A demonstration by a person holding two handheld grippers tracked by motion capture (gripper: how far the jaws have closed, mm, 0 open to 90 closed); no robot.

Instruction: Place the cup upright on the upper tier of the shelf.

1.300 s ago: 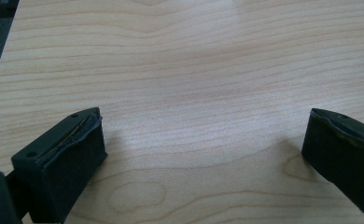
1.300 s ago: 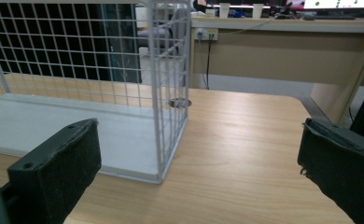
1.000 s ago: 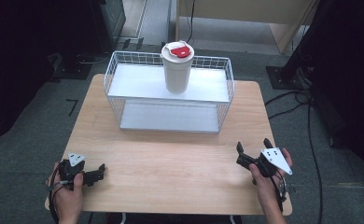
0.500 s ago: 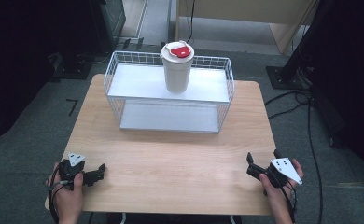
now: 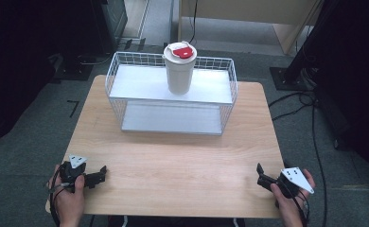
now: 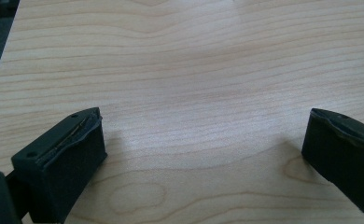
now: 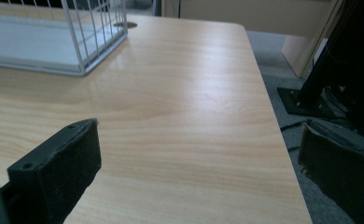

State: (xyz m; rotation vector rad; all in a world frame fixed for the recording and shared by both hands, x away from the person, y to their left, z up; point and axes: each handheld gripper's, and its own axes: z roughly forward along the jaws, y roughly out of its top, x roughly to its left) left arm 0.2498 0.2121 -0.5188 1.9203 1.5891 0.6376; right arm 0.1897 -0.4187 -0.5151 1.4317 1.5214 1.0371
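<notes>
White cup [image 5: 179, 68] stands on rack [image 5: 126, 90], seemingly well beyond both grippers' fingers

The high view looks forward and down from above the person's side onto the whole pale wooden worktop [image 5: 173, 161], with a white wire basket shelf [image 5: 171, 97] at its far side. The left gripper view sits low and close over bare wood grain [image 6: 194, 93]. The right gripper view, also low, faces the worktop's right edge [image 7: 264, 116] and shares the basket's corner [image 7: 84, 42] with the high view.
</notes>
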